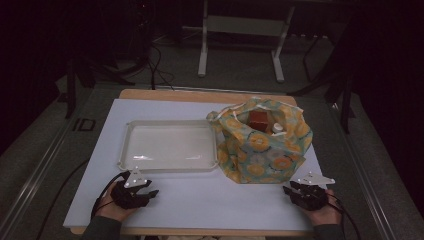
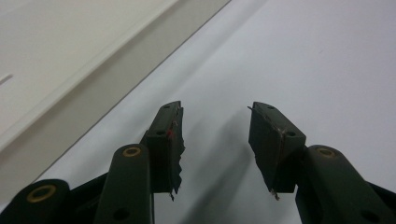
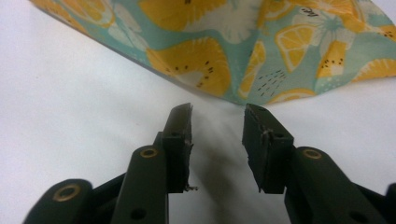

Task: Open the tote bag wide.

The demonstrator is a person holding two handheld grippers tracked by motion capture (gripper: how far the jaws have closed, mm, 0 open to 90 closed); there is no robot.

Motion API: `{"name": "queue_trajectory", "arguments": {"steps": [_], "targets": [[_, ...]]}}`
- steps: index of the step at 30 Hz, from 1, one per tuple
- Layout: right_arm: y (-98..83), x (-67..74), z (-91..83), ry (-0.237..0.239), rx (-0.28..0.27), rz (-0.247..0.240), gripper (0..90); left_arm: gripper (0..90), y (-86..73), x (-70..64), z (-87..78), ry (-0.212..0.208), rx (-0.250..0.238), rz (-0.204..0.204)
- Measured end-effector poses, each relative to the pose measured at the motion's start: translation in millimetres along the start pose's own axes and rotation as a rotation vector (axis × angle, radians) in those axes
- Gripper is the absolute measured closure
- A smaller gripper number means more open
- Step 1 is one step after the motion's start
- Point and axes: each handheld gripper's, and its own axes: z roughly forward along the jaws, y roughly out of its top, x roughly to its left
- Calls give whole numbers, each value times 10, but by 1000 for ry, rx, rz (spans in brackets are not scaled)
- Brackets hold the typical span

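The left gripper [image 1: 150, 192], lower left, and right gripper [image 1: 289, 189], lower right, rest with jaws released, grasping nothing. The lemon-print teal fabric bag [image 1: 262, 145] stands right of centre beside the shallow white plastic tray [image 1: 170, 166].

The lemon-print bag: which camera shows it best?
The high view: the whole bag stands open beside the tray, with items inside. The right gripper view catches just its lower fabric; the left gripper view faces the tray's edge instead.

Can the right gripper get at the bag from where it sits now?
Probably yes. The right gripper rests on the table just in front of the bag, jaws open and empty, pointing at the bag's lower edge in the right gripper view. Nothing lies between them; the tray is off to the left.
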Motion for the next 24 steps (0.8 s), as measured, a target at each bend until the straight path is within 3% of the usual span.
{"name": "queue_trajectory", "arguments": {"steps": [6, 7, 10, 18, 24], "targets": [[-16, 31, -67, 3, -31, 15, 660, 526, 34, -37, 4, -39, -16, 4], [-20, 47, -80, 5, -35, 13, 663, 527, 66, -77, 14, -73, -31, 4], [-23, 88, -112, 1, -37, 9, 663, 535, 121, -141, 40, -97, -37, 14], [-14, 161, -265, 3, -97, 59, 664, 561, 287, -283, 59, -100, -64, 54], [16, 208, -283, -5, -129, 62, 649, 567, 347, -316, 48, -87, -79, 62]]}}
